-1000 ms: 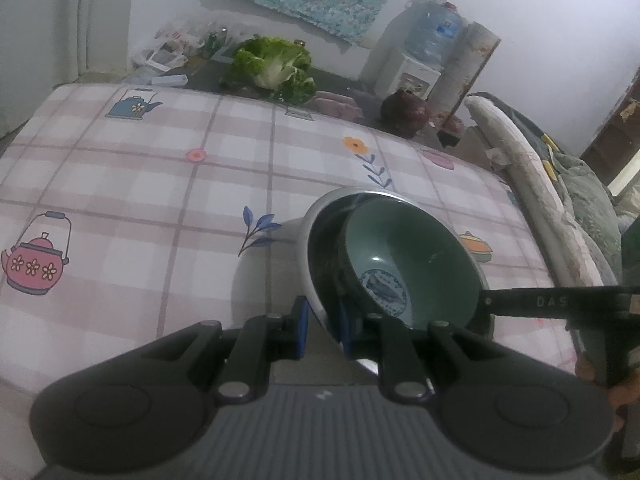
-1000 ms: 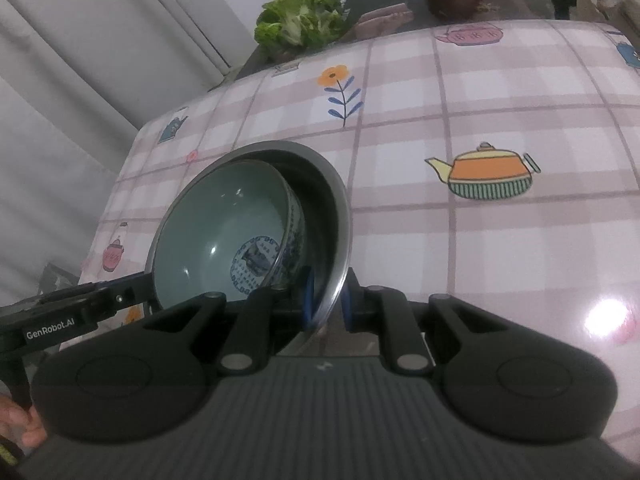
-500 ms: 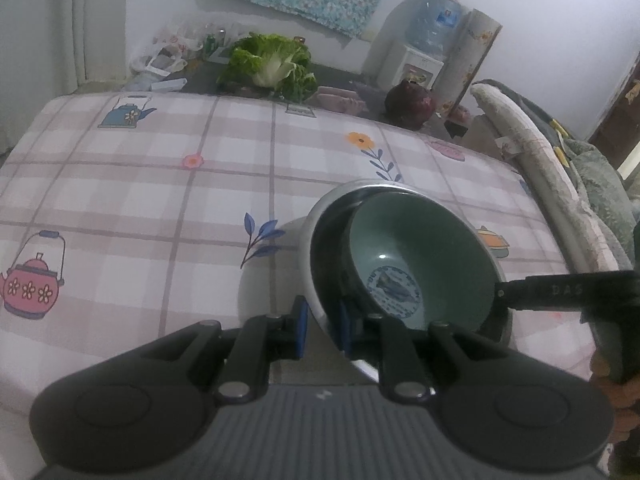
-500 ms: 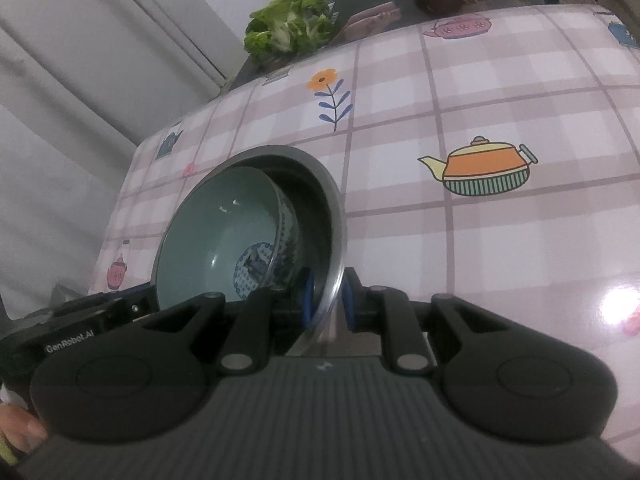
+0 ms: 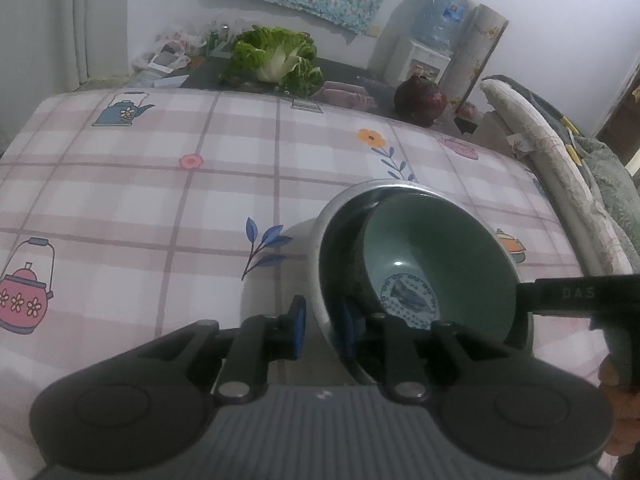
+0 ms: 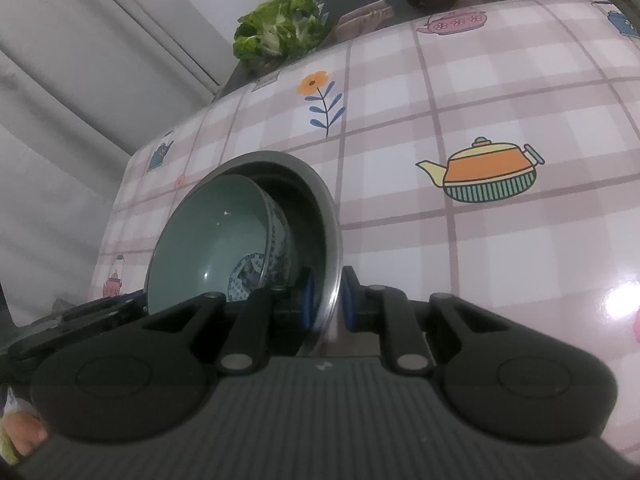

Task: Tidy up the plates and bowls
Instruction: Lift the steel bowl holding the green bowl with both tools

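Tablecloth (image 5: pixel 160 200) bare around bowls (image 5: pixel 440 264); cabbage (image 5: pixel 276 60) blocks far edge.

Lived-in home dining or kitchen area, indicated by a table under a plaid teapot-print cloth (image 5: pixel 160 184), leafy cabbage (image 5: pixel 276 60) and a red onion-like vegetable (image 5: pixel 420 98) on a dark side surface, a water dispenser (image 5: pixel 434 36), curtains (image 6: pixel 80 60) and piled bedding (image 5: pixel 600 176).

Your left gripper (image 5: pixel 322 326): matte black linkage arms, silver pivot pins, blue pads on the fingers (image 5: pixel 298 326), grey ribbed housing with two round black caps. Your right gripper (image 6: pixel 325 302) has the same build. Its side arm reads "DAS" in the left wrist view.
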A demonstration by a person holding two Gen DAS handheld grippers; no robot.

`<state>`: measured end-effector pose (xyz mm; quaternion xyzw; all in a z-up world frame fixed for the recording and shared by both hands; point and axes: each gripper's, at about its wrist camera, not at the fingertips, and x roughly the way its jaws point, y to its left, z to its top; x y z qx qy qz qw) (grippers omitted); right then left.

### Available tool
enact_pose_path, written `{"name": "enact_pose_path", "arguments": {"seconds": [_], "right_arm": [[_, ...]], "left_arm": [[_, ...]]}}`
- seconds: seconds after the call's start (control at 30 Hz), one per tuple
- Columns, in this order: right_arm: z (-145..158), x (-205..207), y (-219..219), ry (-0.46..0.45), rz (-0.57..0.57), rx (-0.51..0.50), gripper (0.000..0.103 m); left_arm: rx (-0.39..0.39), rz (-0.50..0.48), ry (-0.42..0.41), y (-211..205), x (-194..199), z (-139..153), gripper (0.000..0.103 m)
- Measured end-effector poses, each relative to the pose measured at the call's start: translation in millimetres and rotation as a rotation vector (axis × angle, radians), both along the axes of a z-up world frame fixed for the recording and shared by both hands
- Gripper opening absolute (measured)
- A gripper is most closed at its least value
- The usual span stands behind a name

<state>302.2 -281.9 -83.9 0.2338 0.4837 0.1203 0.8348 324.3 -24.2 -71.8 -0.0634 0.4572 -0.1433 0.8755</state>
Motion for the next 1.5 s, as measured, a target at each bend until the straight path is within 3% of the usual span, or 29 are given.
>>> {"name": "enact_pose_path", "arguments": {"seconds": [0.6, 1.5], "right_arm": [[2, 0, 3, -0.02, 0.009, -0.033, 0.011], [2, -12, 8, -0.097, 0.02, -0.049, 0.011]], "left_arm": [[0.06, -0.01, -0.01, -9, -1, 0, 0.017], [0.052, 0.036, -0.024, -8, -5, 1, 0.015]]}}
